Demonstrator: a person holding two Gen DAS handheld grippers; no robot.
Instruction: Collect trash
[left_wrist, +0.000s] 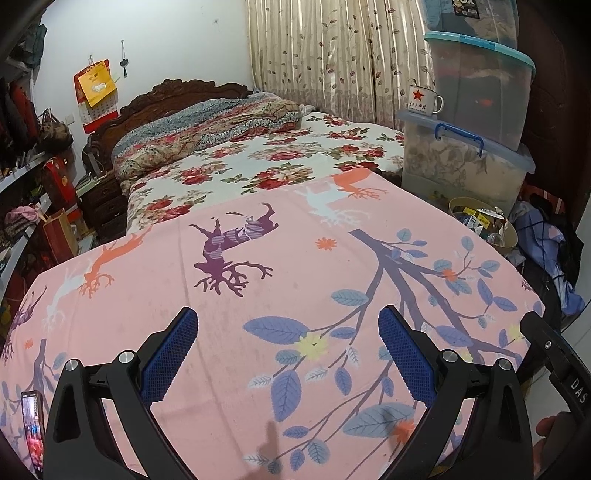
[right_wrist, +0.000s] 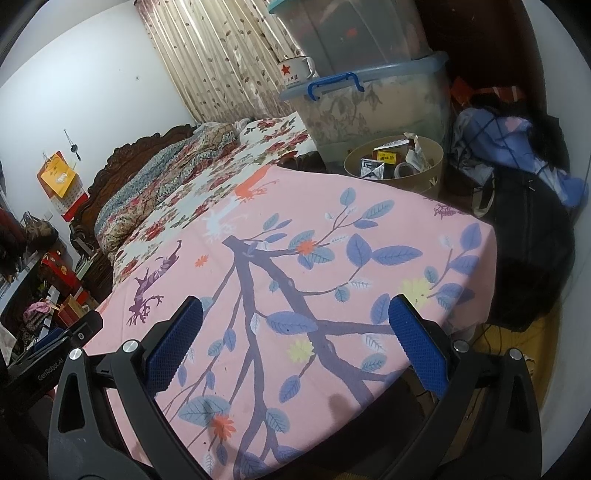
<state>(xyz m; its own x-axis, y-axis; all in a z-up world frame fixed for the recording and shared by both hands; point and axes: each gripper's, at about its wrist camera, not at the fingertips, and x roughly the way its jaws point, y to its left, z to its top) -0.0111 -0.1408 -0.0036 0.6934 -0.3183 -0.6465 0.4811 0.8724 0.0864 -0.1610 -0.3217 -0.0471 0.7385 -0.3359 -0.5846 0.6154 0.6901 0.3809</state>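
**Both tongs spread over the pink desk, trash bin at the far right**

The left tongs (left_wrist: 288, 354) hung above the near part of the desk (left_wrist: 258, 295), which was covered by a pink cloth printed with deer, branches and blue leaves. Their blue-padded fingers (left_wrist: 170, 354) stood wide apart and held nothing. The right tongs (right_wrist: 295, 343) hovered over the same cloth nearer its right edge, also spread wide and empty.

The trash bin (right_wrist: 430, 173), a round tan container, stood beyond the far right corner of the desk, well apart from both tongs. In the left wrist view the same trash bin (left_wrist: 511, 236) sat far right of the left tongs, just past the cloth's edge. It was open at the top and held mixed trash (right_wrist: 391, 160): small boxes, one with a yellow label, crumpled wrappers and what looked like a roll of tape. No loose trash could be made out on the cloth between the fingers.

Just behind the bin stood stacked clear storage boxes (right_wrist: 369, 107) with blue handles, and a white enamel mug (right_wrist: 295, 72) with a red star sat on the lower box's lid. A bed (left_wrist: 258, 158) with floral bedding lay beyond the desk's far edge. A phone (left_wrist: 32, 432) showed at the near left.
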